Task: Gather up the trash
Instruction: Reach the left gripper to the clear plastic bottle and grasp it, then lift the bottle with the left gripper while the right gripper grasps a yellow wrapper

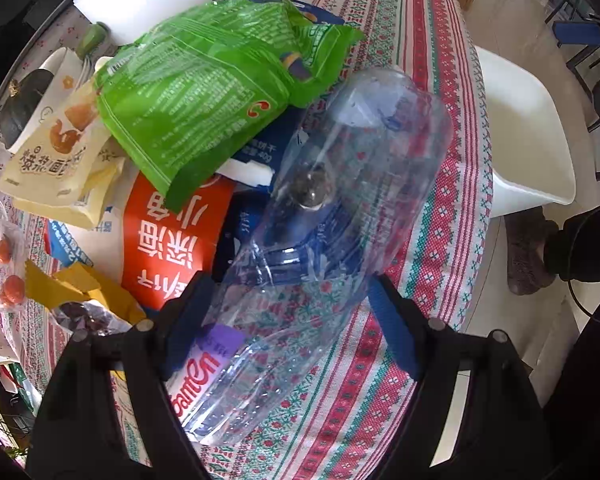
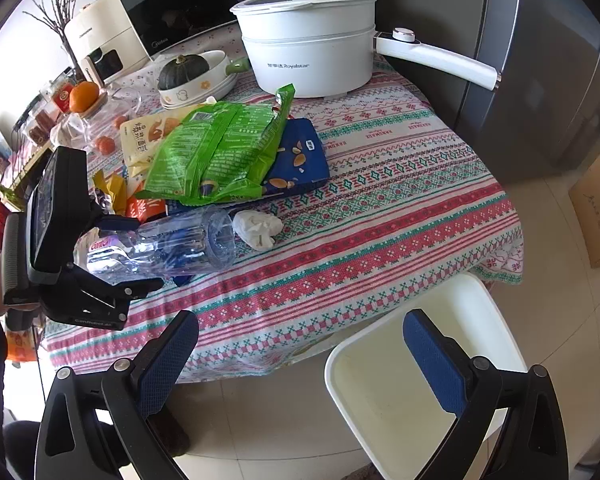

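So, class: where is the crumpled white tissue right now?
In the right wrist view, the crumpled tissue lies on the patterned tablecloth, just right of the clear plastic bottle and in front of the blue snack packet.

Left wrist cam sat low and very close over the worktop [image 1: 432,240], looking along its tool [image 1: 288,312] at the clear bottle [image 1: 340,200]. Right wrist cam hung back past the worktop edge, above the white chair [image 2: 400,380], facing the pot [image 2: 308,52]. Both views shared the bottle, green bag [image 1: 196,92] and patterned cloth.
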`<act>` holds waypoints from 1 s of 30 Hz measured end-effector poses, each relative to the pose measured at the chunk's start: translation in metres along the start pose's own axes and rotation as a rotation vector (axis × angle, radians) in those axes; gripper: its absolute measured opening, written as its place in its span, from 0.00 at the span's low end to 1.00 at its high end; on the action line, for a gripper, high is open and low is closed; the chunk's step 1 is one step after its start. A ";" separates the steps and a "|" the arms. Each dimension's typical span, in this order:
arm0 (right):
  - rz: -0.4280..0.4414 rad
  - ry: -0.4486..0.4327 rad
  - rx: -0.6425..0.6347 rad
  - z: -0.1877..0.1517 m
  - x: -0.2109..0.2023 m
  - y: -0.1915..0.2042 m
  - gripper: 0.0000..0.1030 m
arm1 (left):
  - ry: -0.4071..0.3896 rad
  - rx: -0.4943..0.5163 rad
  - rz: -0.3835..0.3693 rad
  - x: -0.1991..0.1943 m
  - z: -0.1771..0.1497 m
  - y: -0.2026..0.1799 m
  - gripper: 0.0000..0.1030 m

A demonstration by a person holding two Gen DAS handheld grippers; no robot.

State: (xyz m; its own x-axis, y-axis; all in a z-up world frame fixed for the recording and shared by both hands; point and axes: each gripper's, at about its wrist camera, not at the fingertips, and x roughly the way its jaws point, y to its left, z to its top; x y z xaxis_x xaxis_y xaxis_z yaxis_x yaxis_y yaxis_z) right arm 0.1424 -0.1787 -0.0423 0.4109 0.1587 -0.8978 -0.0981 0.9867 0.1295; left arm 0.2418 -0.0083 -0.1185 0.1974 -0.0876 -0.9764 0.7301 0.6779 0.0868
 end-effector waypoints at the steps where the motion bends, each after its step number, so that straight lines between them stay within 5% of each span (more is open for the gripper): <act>1: -0.006 0.005 0.002 0.000 0.002 -0.002 1.00 | 0.002 0.006 0.000 -0.001 -0.003 -0.002 0.78; 12: -0.023 0.024 0.054 -0.002 0.010 -0.013 1.00 | -0.003 -0.214 -0.039 -0.036 -0.089 -0.001 0.68; 21: -0.002 0.017 0.038 -0.002 0.011 0.013 1.00 | 0.043 -0.106 0.099 -0.056 -0.151 -0.054 0.67; 30: 0.004 0.024 0.022 -0.009 0.014 0.029 1.00 | 0.021 -0.185 0.139 -0.065 -0.199 -0.085 0.61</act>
State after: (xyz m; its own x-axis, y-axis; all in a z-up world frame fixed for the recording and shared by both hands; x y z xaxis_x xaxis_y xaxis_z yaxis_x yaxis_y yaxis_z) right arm 0.1368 -0.1480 -0.0552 0.3888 0.1620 -0.9070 -0.0797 0.9866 0.1421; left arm 0.0370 0.0850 -0.1016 0.2722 0.0297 -0.9618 0.5639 0.8050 0.1844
